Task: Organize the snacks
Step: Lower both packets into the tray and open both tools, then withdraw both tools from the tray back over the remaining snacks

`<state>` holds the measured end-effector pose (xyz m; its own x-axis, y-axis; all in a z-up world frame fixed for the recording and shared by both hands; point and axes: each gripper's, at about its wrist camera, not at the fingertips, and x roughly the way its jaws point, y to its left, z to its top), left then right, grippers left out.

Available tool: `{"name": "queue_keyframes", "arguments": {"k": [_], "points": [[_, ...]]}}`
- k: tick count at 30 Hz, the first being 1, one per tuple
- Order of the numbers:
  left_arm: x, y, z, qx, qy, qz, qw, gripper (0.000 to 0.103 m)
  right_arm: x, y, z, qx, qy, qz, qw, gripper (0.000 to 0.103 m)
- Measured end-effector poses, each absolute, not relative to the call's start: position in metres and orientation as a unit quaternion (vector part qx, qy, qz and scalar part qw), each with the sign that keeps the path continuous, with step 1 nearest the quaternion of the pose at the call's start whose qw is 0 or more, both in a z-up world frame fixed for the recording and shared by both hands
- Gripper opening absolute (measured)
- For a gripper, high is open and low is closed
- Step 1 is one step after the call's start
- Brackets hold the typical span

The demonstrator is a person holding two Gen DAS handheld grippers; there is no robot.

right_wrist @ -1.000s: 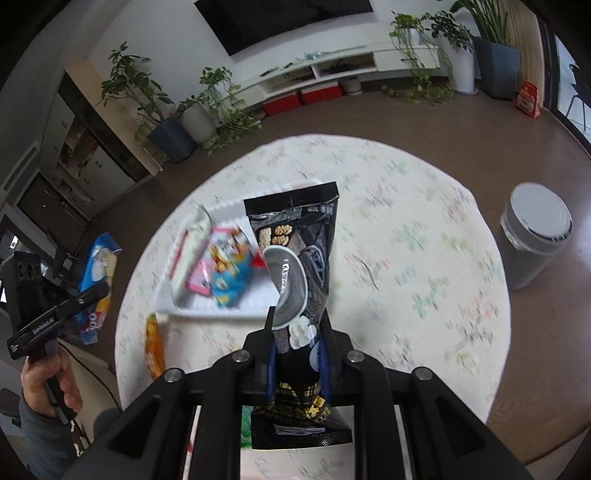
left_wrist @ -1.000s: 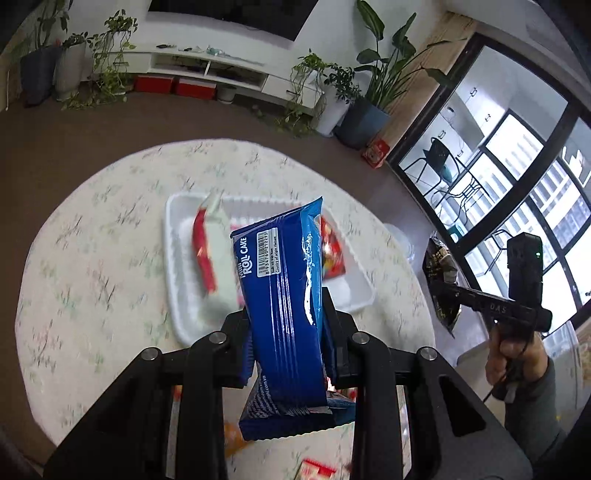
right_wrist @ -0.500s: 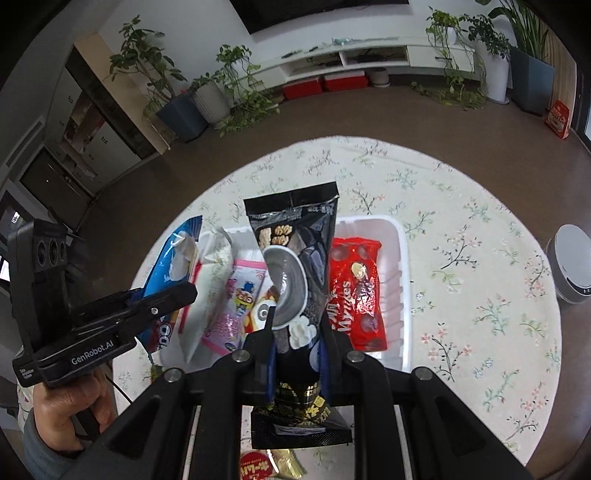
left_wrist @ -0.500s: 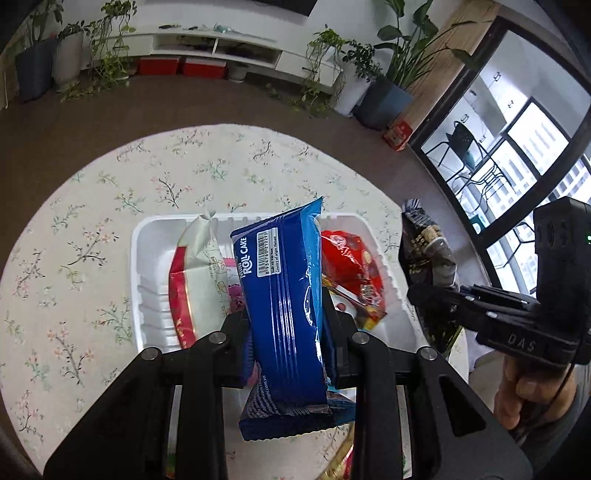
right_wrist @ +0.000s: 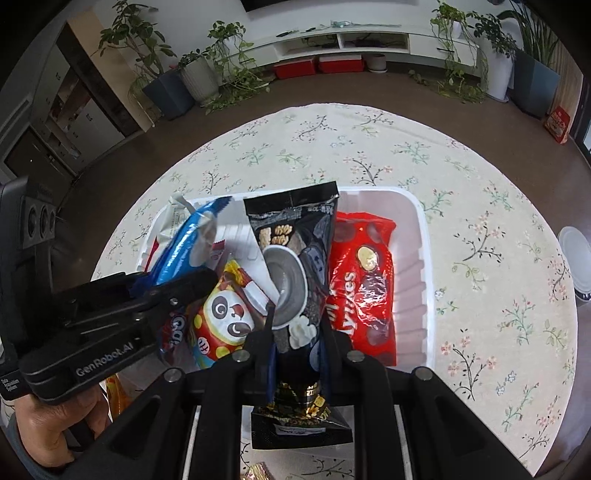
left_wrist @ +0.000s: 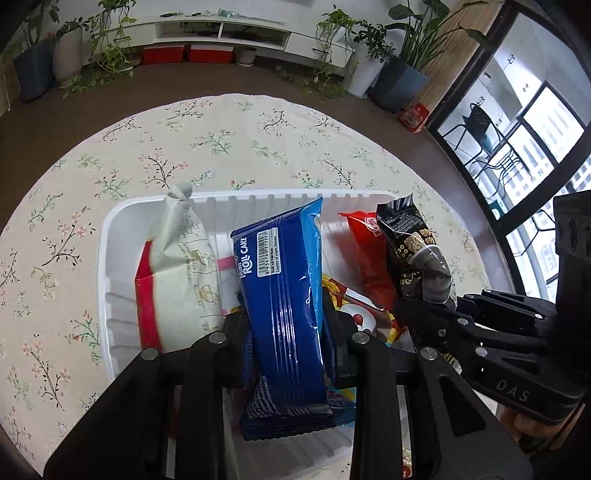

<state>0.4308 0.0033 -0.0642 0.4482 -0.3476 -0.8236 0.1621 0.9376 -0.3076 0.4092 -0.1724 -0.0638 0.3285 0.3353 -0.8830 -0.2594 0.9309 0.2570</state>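
Above tray (left_wrist: 110, 236), hand-held grippers tilt down (steeply).

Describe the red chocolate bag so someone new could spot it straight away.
Find the white tray on the round floral table. The red chocolate bag lies flat along its right side. It alone is glossy red with white lettering; the panda pack sits left.

One white tray (right_wrist: 424, 258), six snack packets, two grippers, one round floral-clothed table (right_wrist: 480, 206)

Home living room, media shelf (left_wrist: 221, 31), potted plants (right_wrist: 192, 74), floral-clothed round table (left_wrist: 110, 155)
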Motion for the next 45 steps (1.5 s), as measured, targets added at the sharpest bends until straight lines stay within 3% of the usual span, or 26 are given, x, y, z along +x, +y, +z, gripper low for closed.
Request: {"name": "queue_keyframes", "arguments": {"k": [19, 22, 25, 32, 37, 39, 45], "points": [[0.426, -0.001, -0.075, -0.094, 0.507, -0.129, 0.847, 0.030, 0.413, -0.167, -0.075, 0.039, 0.556, 0.191, 0.808, 0.023], [0.426, -0.001, -0.072, -0.094, 0.503, -0.126, 0.850, 0.043, 0.412, -0.168, -0.075, 0.041, 0.555, 0.190, 0.809, 0.028], [0.425, -0.001, -0.072, -0.096, 0.500, -0.129, 0.851, 0.045, 0.411, -0.168, -0.073, 0.039, 0.553, 0.187, 0.811, 0.033], [0.424, 0.000, -0.073, -0.100, 0.497, -0.130, 0.852, 0.049, 0.410, -0.170, -0.073, 0.040, 0.552, 0.185, 0.812, 0.033], [0.418, 0.000, -0.068, -0.108, 0.486, -0.134, 0.857, 0.062, 0.407, -0.177, -0.064, 0.049, 0.536, 0.180, 0.823, 0.034], [0.416, -0.001, -0.064, -0.110, 0.482, -0.135, 0.859, 0.070, 0.403, -0.181, -0.057, 0.051, 0.524, 0.178, 0.831, 0.040], [0.401, 0.002, -0.051, -0.125, 0.464, -0.138, 0.866, 0.076, 0.391, -0.195, -0.035, 0.061, 0.497, 0.175, 0.848, 0.057]]}}
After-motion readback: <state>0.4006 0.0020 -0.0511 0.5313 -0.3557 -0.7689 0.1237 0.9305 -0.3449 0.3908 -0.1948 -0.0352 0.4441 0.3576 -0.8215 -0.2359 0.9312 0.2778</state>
